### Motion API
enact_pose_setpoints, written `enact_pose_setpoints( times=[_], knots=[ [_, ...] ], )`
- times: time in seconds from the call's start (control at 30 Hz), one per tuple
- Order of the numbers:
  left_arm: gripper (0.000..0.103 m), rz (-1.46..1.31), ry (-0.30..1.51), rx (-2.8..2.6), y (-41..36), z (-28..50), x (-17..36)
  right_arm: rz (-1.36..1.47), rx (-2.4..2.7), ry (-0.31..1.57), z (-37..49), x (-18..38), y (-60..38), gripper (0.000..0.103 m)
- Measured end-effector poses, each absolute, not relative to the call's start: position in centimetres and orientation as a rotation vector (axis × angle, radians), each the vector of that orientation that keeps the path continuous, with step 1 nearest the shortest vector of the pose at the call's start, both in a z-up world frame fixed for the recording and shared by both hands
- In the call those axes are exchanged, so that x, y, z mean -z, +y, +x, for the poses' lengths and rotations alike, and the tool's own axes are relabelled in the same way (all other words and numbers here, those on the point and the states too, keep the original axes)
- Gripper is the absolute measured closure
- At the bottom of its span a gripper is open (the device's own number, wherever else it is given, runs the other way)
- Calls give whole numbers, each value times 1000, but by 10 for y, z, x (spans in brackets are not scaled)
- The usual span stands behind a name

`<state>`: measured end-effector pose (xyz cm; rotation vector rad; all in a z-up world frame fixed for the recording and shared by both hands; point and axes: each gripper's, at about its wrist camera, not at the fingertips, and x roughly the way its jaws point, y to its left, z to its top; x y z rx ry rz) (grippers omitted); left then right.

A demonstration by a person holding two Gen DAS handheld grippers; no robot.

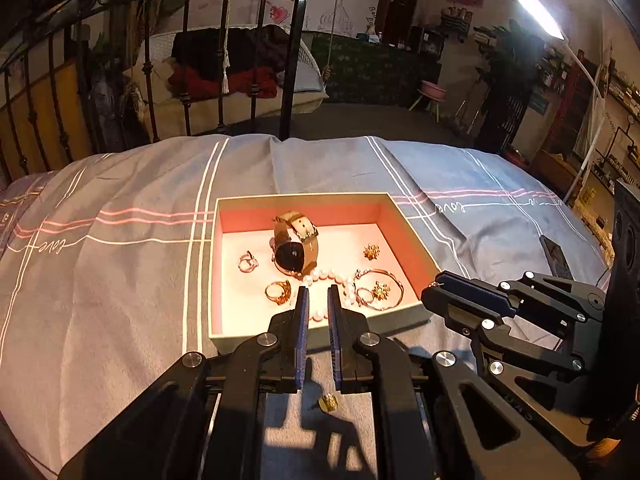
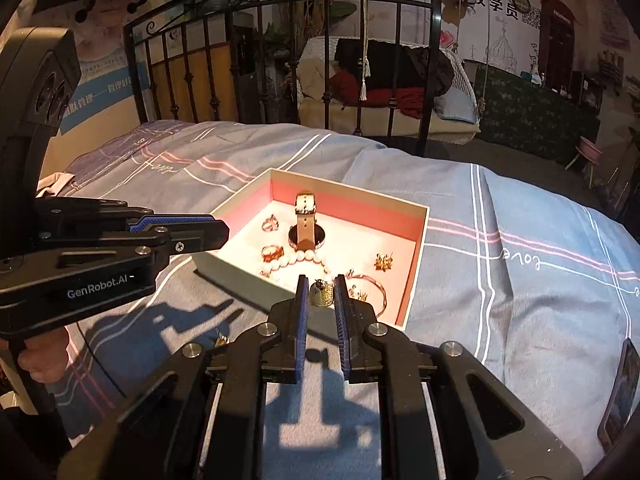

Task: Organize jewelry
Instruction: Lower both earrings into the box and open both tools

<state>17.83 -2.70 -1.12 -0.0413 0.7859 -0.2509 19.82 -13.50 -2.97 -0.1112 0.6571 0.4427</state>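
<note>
An open box (image 1: 224, 272) (image 2: 420, 248) with a pink inside lies on the bed. It holds a watch (image 1: 296, 248) (image 2: 306, 220), a pearl bracelet (image 1: 328, 276) (image 2: 296, 258), gold rings (image 1: 279, 292), a bangle (image 1: 380, 290) and a gold brooch (image 1: 372, 251). My right gripper (image 2: 322, 294) is shut on a small gold ring (image 2: 322, 294) and holds it over the box's near right corner. It also shows in the left wrist view (image 1: 436, 286). My left gripper (image 1: 318, 300) is slightly open and empty at the box's near edge. Another small gold piece (image 1: 328, 402) (image 2: 221, 338) lies on the cover below it.
The blue-grey striped bed cover (image 1: 120, 280) spreads around the box. A black iron bed frame (image 1: 292, 60) stands behind. A dark phone (image 1: 556, 256) (image 2: 622, 392) lies on the cover to the right. A bright lamp (image 1: 538, 10) shines at upper right.
</note>
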Motion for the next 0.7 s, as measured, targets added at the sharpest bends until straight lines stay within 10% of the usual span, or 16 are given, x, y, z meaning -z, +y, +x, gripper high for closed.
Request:
enact_pose_setpoints(
  times=[0.7],
  knots=[
    [94,-53,862,235,-36,233,31,-138,-407,735,249,59,-118,89]
  ],
)
